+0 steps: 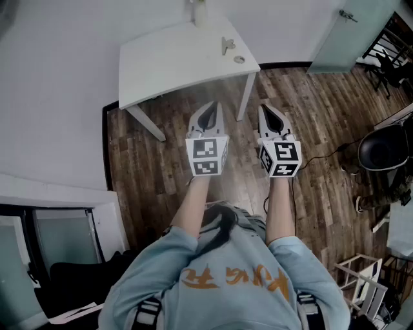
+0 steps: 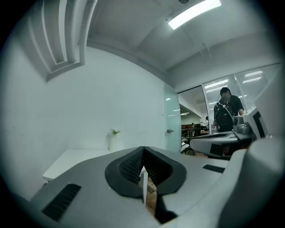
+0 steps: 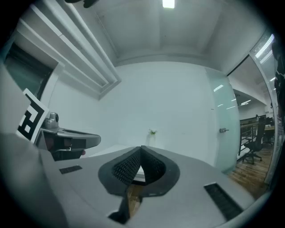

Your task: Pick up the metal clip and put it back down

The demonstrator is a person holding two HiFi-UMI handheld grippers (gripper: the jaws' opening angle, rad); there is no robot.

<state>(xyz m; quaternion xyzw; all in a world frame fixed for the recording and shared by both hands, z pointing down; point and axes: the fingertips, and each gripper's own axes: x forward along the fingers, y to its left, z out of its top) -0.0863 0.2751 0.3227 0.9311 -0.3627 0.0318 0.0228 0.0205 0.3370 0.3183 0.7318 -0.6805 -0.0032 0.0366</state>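
The metal clip (image 1: 227,45) lies near the right edge of a white table (image 1: 174,58), with a small round object (image 1: 239,59) beside it. I hold both grippers side by side over the wooden floor, short of the table's front edge. The left gripper (image 1: 208,111) is shut and empty; its ribbed pads (image 2: 129,167) meet at the tip in the left gripper view. The right gripper (image 1: 268,112) is also shut with nothing between its pads (image 3: 127,167). The clip does not show in either gripper view.
A white vase (image 1: 200,13) stands at the table's far edge against the wall. A frosted glass door (image 1: 352,32) is at the right, a black chair (image 1: 384,149) and a white rack (image 1: 361,277) further right. A person with a backpack (image 2: 227,111) stands beyond the door.
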